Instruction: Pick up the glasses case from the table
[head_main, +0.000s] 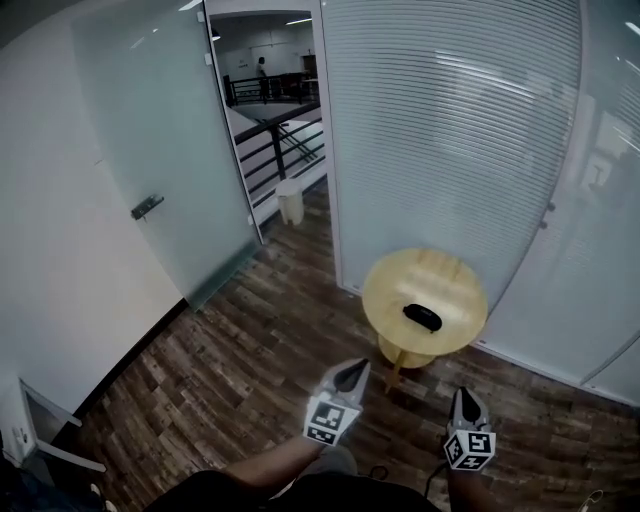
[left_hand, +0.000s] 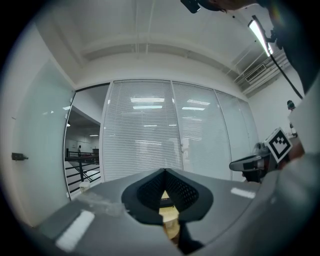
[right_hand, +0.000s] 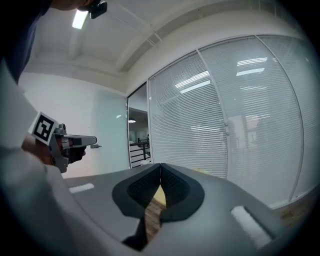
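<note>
The black glasses case lies on a small round wooden table, right of the tabletop's middle. Both grippers are held low in the head view, short of the table and pointing level toward it. My left gripper is shut with nothing in it, just off the table's near left edge. My right gripper is also shut and empty, to the right and further from the table. In the left gripper view the tabletop shows through the gap under the closed jaws. The right gripper view shows only a sliver of table.
Frosted glass partitions with blinds curve close behind the table. A glass door with a handle stands at the left. A white bin sits by the open doorway, with a railing and a distant person beyond. The floor is dark wood planks.
</note>
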